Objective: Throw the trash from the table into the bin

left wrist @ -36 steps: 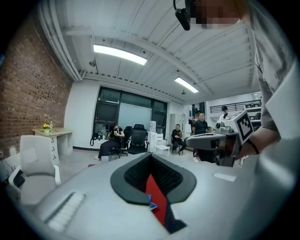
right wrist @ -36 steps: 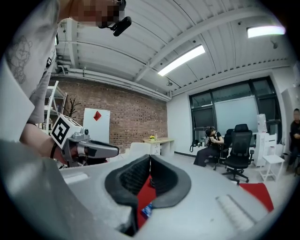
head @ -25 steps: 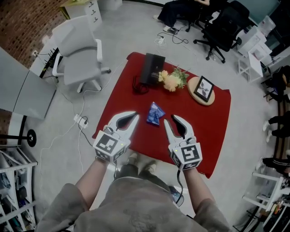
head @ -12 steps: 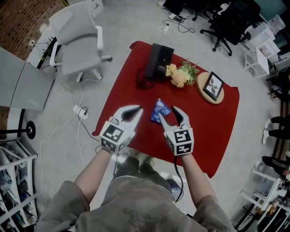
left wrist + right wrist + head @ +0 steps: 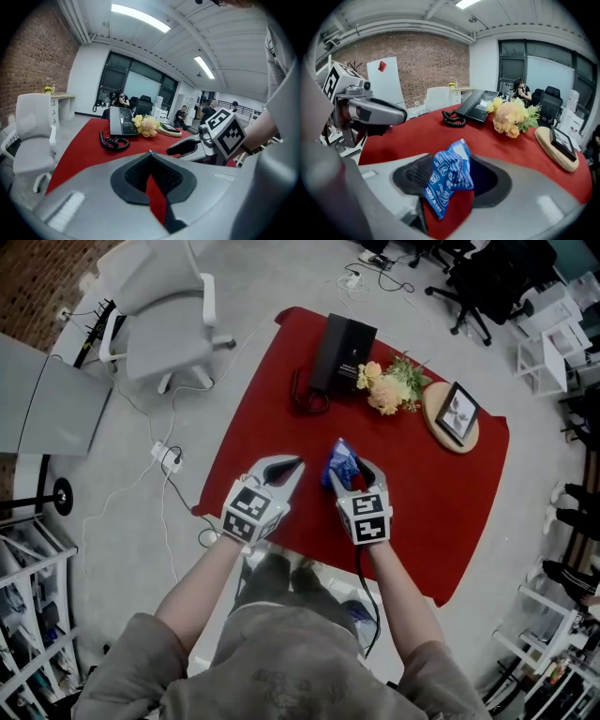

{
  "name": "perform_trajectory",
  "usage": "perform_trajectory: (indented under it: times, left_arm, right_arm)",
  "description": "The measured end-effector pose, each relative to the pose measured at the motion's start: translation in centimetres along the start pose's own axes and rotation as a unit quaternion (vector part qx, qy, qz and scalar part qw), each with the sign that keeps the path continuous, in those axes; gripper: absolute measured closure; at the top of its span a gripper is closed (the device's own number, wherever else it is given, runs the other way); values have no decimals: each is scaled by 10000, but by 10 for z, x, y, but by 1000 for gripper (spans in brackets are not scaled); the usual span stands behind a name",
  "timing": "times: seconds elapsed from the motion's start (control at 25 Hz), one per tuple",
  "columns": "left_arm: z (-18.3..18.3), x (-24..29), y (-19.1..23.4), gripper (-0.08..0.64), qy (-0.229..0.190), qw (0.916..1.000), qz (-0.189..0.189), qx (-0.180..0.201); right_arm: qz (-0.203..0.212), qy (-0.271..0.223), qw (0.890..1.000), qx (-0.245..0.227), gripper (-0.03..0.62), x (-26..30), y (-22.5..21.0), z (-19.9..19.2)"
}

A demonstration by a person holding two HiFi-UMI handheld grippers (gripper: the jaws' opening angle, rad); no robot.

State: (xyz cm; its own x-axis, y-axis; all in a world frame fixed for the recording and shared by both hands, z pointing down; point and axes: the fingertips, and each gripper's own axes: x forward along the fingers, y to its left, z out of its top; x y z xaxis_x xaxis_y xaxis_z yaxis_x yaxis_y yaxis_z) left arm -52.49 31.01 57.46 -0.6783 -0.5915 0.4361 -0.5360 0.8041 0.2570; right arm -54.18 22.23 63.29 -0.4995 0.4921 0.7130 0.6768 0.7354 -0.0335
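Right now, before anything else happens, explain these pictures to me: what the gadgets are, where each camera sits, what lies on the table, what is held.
No robot here: a person holds a two-jaw tool in each hand, the left gripper and the right gripper; the marker cubes belong to them. The head view looks down from a camera on the person's head; each gripper view comes from a camera riding on that gripper, looking along its jaws. On the red table lie a black phone, flowers, a framed picture and a blue wrapper. The right gripper's jaws have just been opening and stand apart on either side of the wrapper, so it does not look gripped. The left gripper's jaws are together, empty.
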Motion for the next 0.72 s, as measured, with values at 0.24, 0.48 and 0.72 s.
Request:
perform_trajectory:
  times: [0.24,0.48,0.72]
  left_arm:
    - [-17,-1,3,552,146,9999,-33,-79]
    - [-24,-1,6,552,202,9997,-37,-128]
    - [-31,2,4,552,230,9996,-59,-154]
  right_arm:
    - [-94,332,9994,-9,360,16,0,-16]
    - [-276,304,9992,26,373,21,-6,-19]
    - [-242,300,9992,98,391,23,-8,-21]
